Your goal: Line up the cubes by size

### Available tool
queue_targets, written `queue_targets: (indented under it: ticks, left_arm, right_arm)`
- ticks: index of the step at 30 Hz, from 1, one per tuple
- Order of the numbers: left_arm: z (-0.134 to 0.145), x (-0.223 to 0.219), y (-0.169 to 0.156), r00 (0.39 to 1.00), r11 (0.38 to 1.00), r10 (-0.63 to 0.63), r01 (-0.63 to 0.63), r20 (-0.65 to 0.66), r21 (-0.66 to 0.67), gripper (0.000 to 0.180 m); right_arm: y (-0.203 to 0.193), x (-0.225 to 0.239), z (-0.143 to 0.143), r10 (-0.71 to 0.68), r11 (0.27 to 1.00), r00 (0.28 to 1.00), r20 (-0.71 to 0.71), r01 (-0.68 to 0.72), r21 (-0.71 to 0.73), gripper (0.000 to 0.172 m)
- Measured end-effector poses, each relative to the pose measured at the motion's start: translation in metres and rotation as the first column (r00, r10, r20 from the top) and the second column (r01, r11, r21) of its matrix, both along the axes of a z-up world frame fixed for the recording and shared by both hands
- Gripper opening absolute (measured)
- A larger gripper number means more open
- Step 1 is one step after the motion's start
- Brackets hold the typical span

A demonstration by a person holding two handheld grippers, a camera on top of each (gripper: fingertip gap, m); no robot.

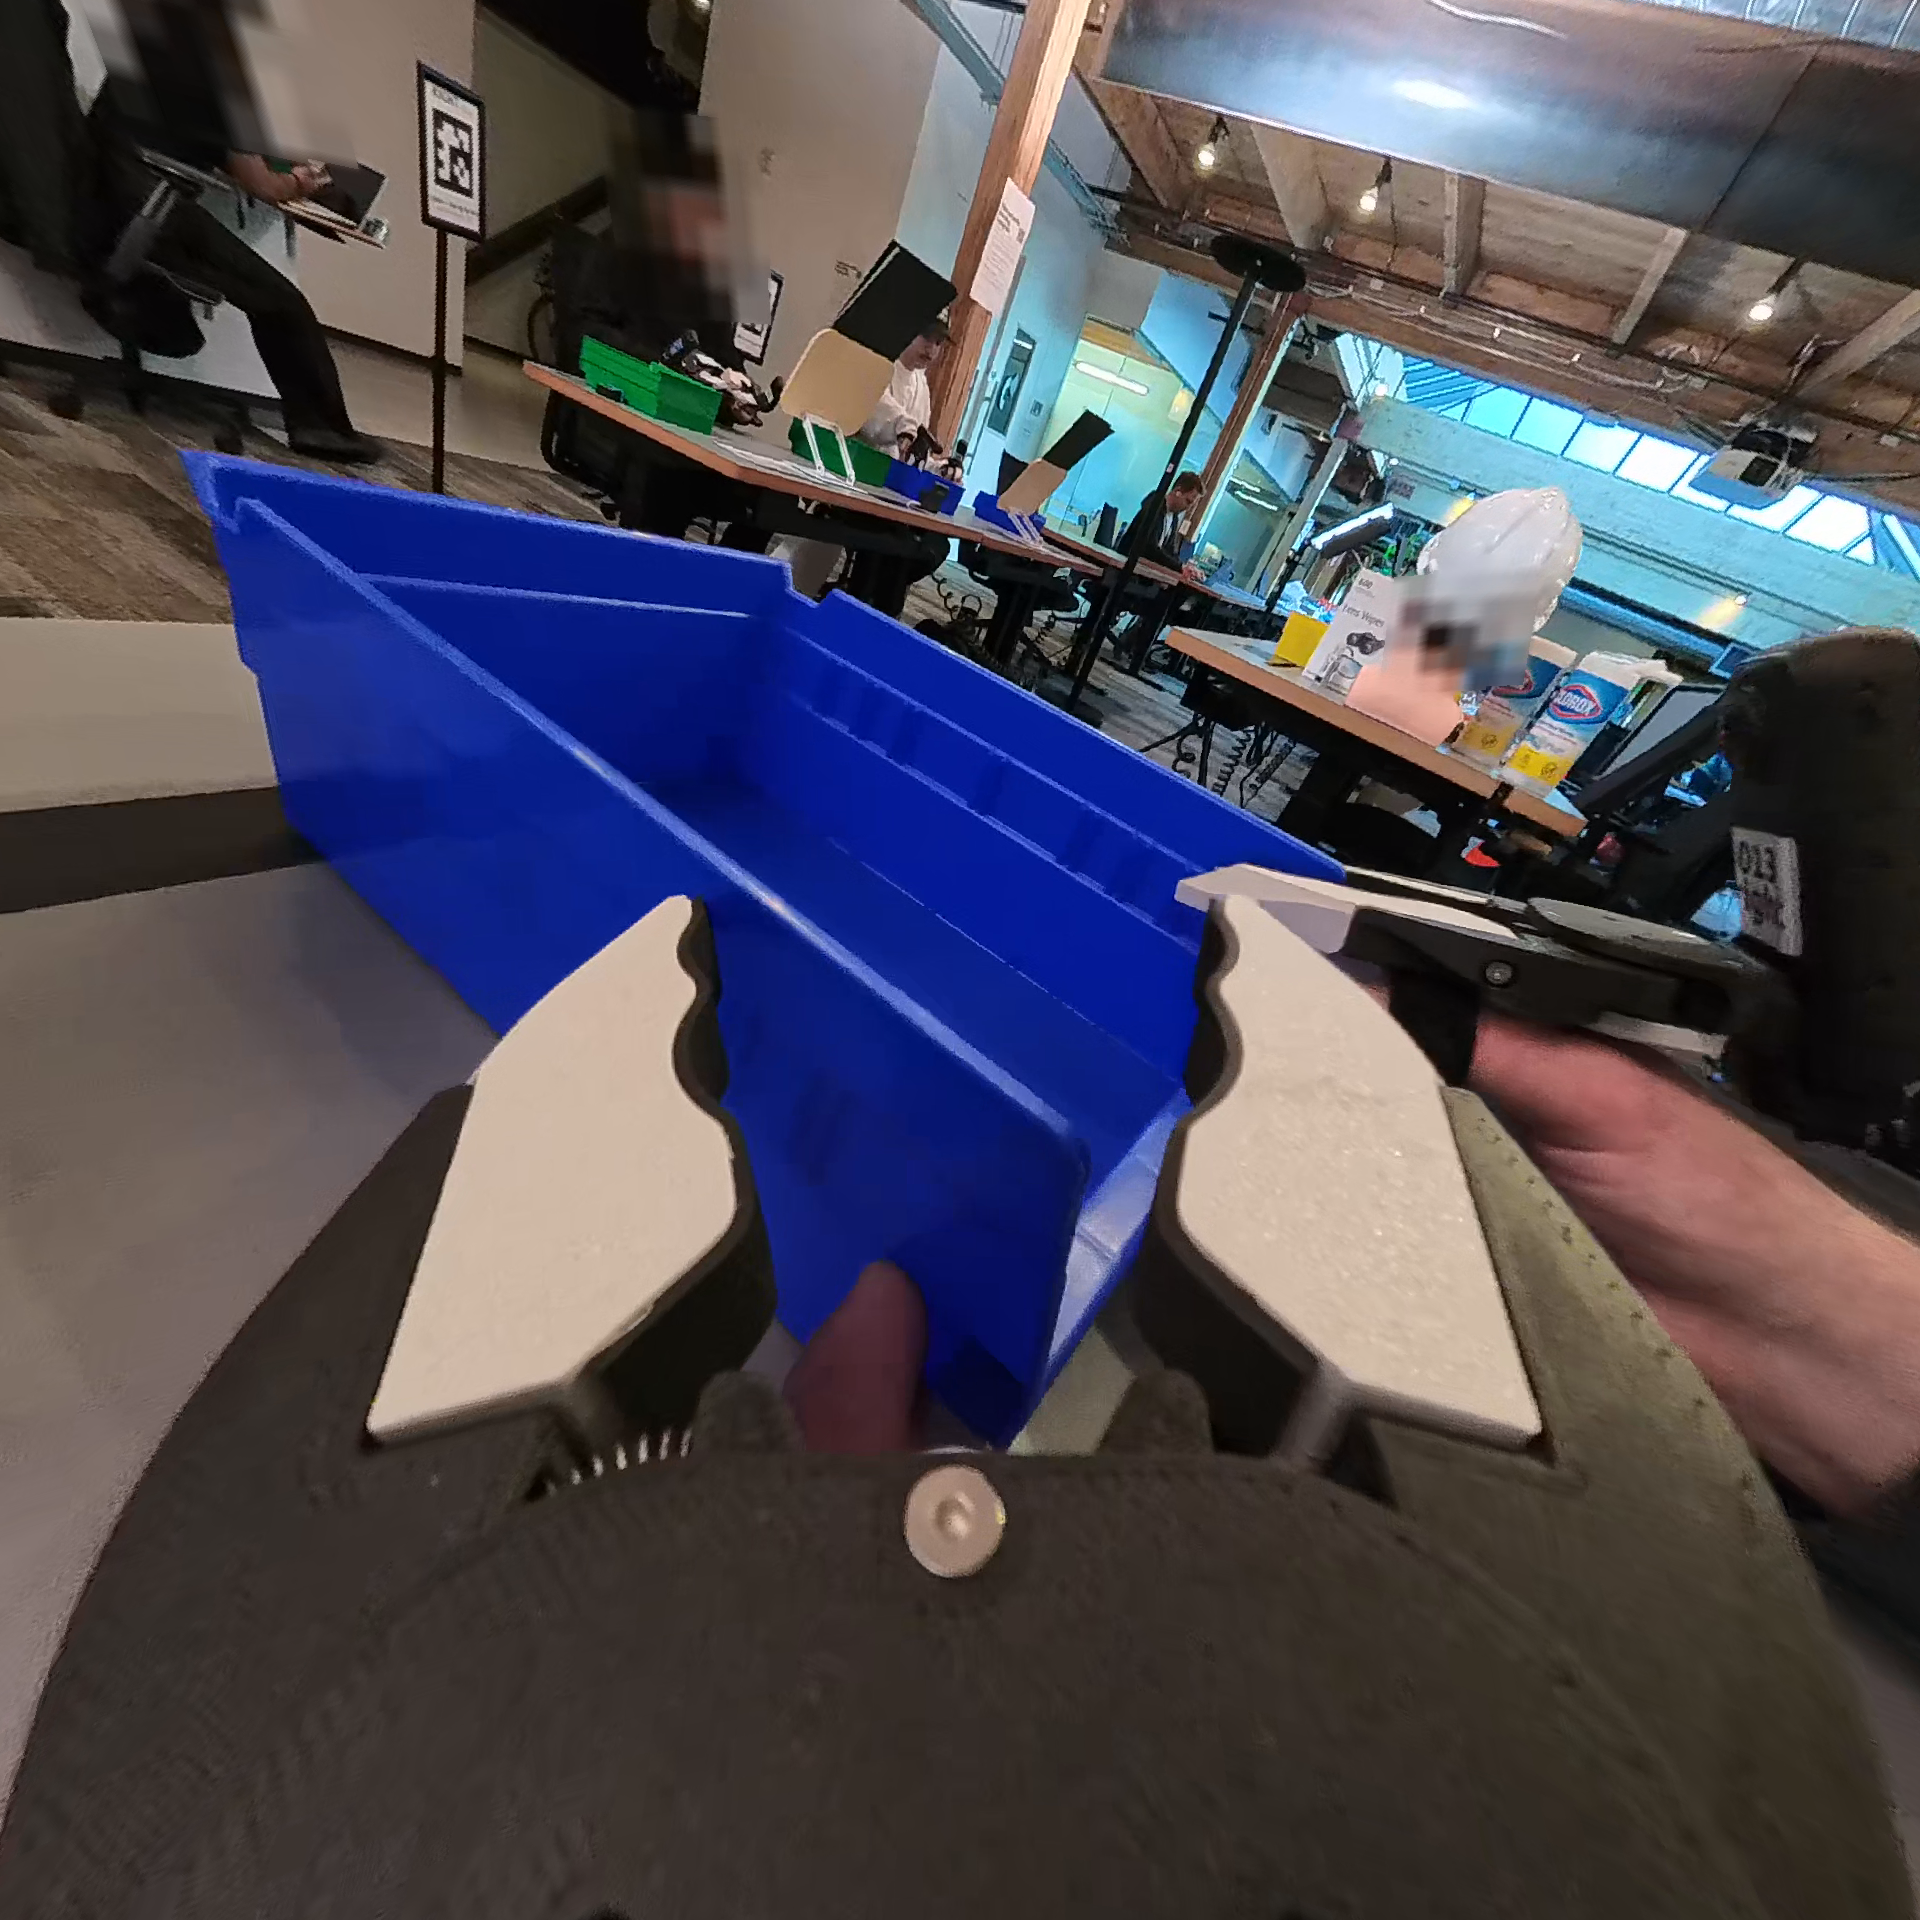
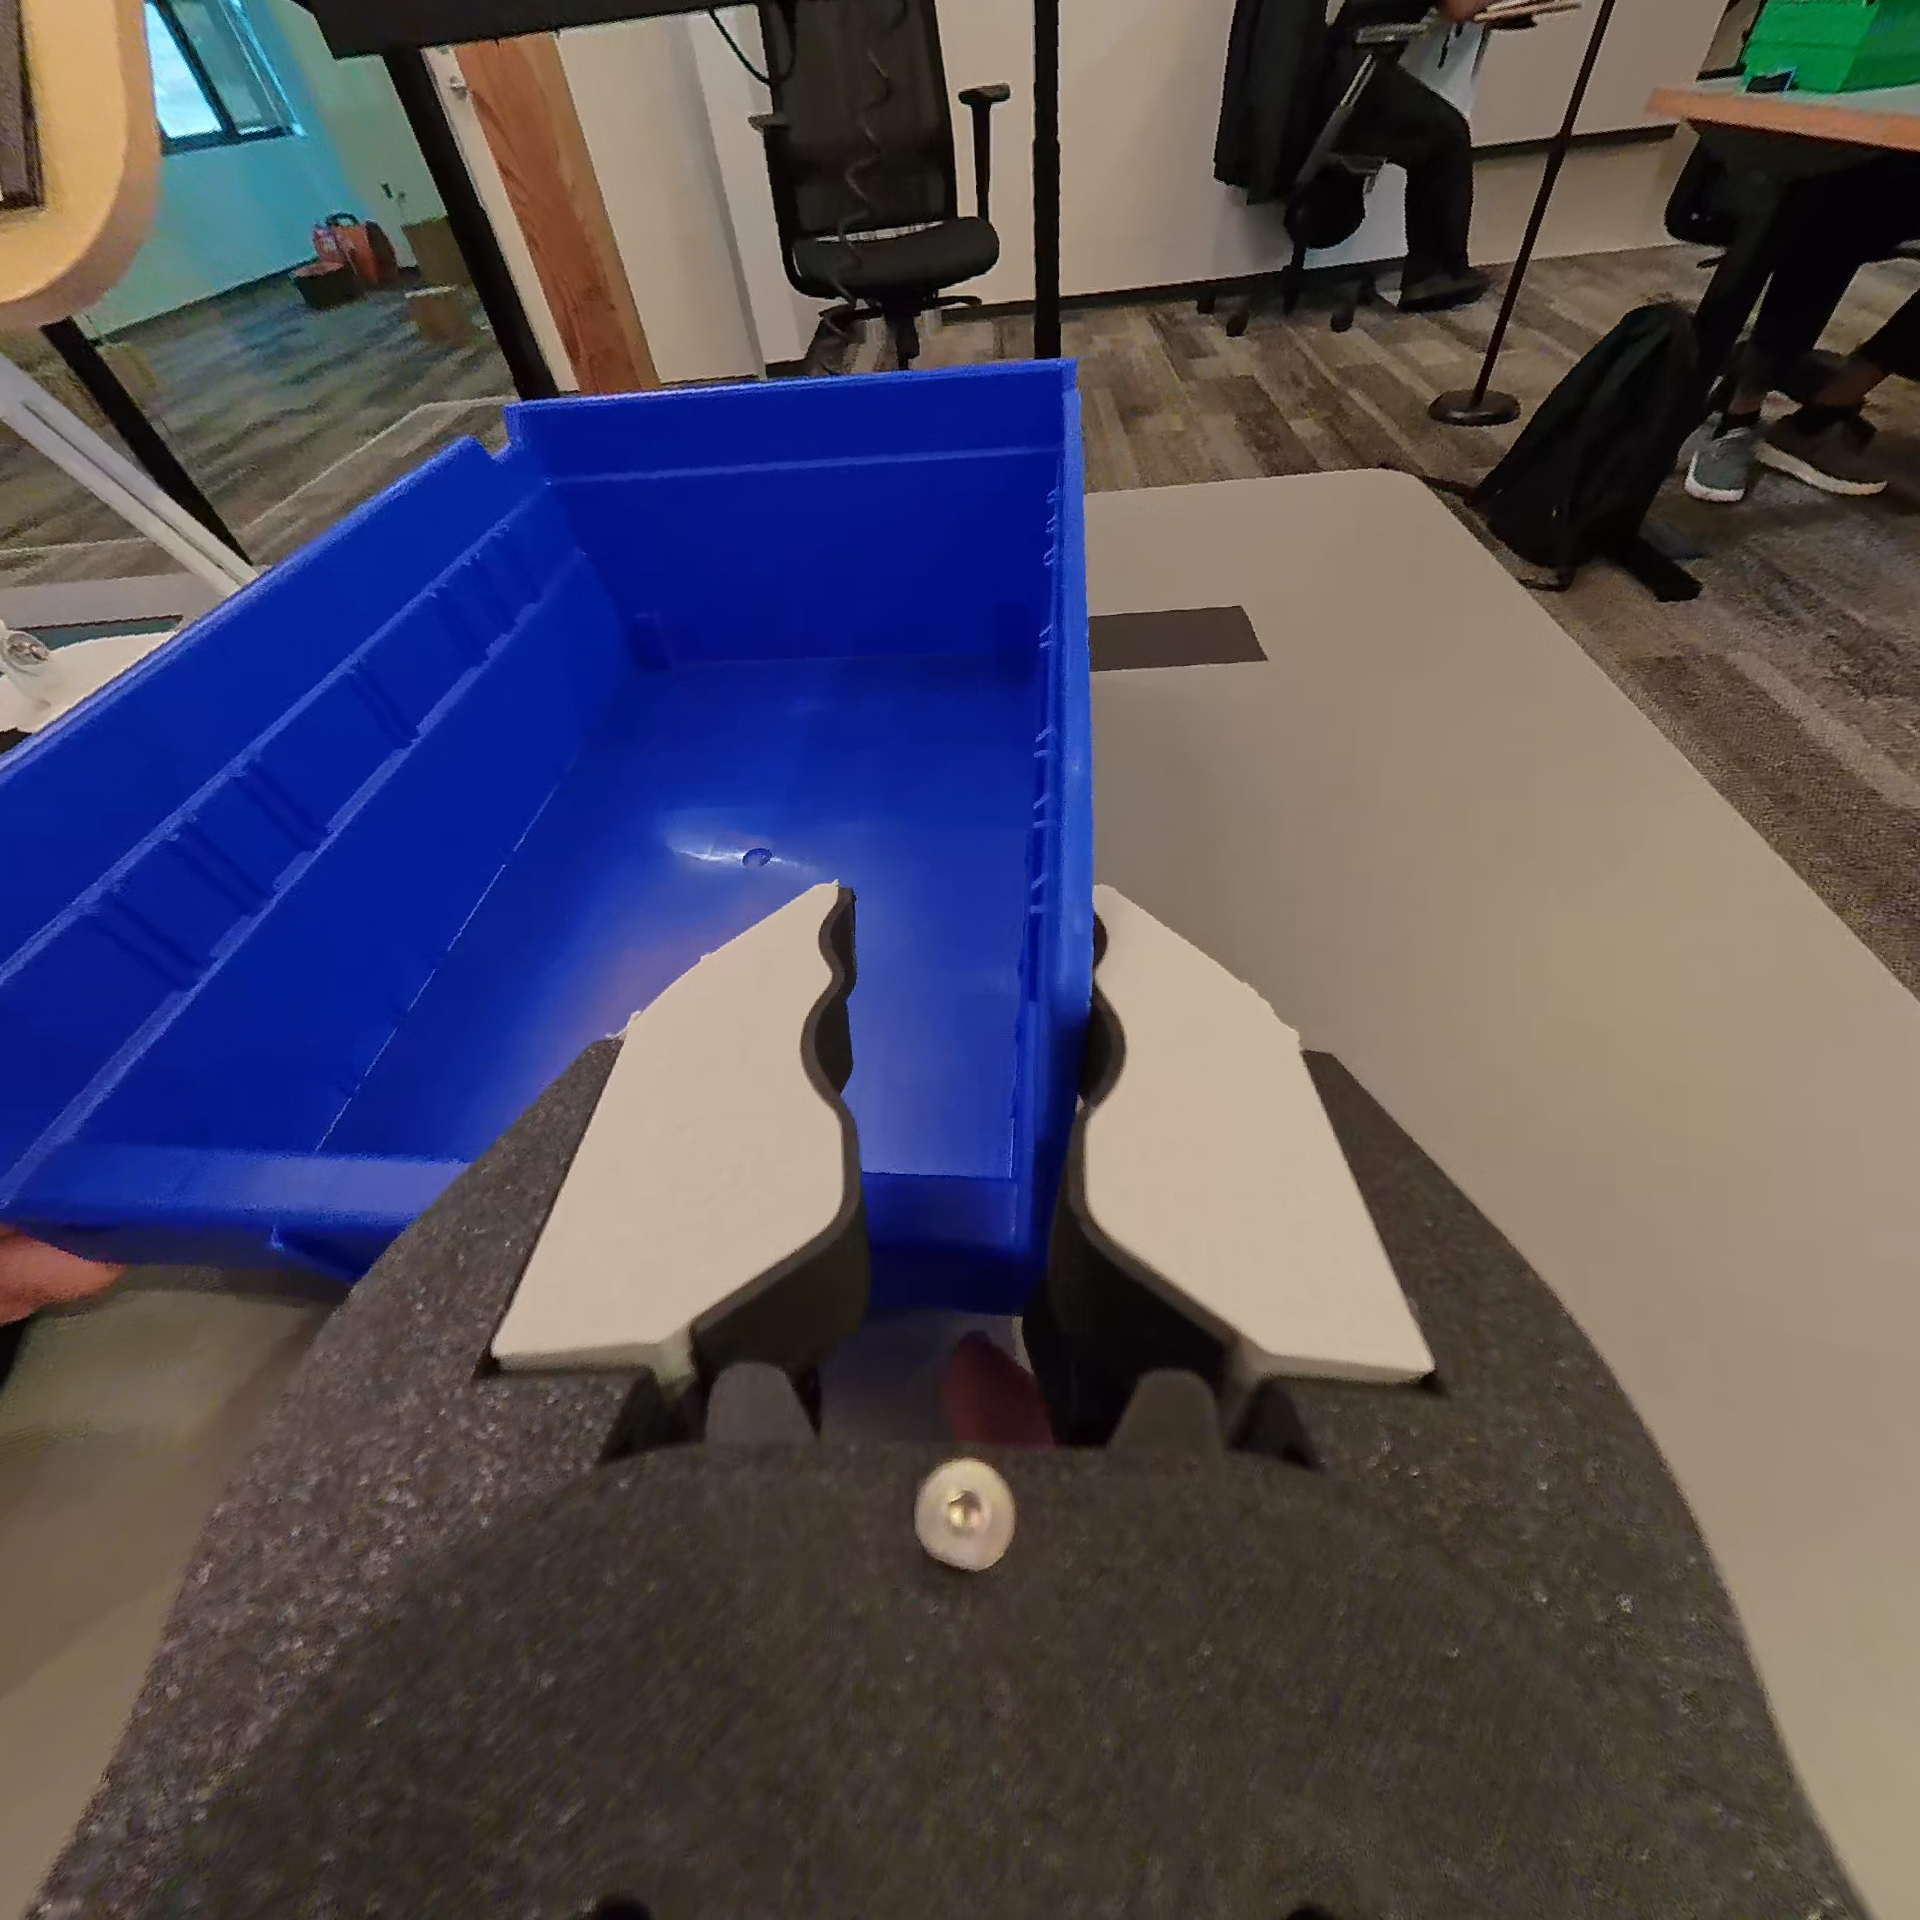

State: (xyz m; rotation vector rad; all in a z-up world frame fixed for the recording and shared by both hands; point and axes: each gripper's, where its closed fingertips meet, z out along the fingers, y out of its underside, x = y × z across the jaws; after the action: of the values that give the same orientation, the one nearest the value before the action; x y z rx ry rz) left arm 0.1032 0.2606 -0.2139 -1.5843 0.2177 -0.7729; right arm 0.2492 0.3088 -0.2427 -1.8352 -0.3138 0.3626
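Observation:
No cubes show in either view. A blue plastic bin [image 1: 582, 769] fills the middle of the left wrist view, and it shows empty in the right wrist view [image 2: 727, 810]. My left gripper [image 1: 956, 904] is wide open with the bin's near wall between its fingers, neither pad pressing it. My right gripper [image 2: 971, 891] straddles the bin's right wall. Its outer finger [image 2: 1174, 997] lies against the wall. Its inner finger [image 2: 748, 997] stands apart from it inside the bin. The right gripper's fingertip also shows in the left wrist view [image 1: 1268, 894] at the bin's rim.
The bin rests on a grey table [image 2: 1455, 935] with a black strip [image 2: 1174, 636] behind it. A hand [image 2: 31, 1268] is at the bin's near left corner. A black backpack [image 2: 1590, 447] lies on the floor past the table's far edge.

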Motion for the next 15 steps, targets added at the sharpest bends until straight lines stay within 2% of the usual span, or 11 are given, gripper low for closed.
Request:
queue_targets:
  ticks: [15]
  left_arm:
    - [0.001,0.000,0.020,0.999,1.000,0.013,-0.013,0.044,-0.001,0.085]
  right_arm:
    - [0.026,0.003,0.001,-0.009,1.000,0.999,-0.038,0.009,-0.009,0.033]
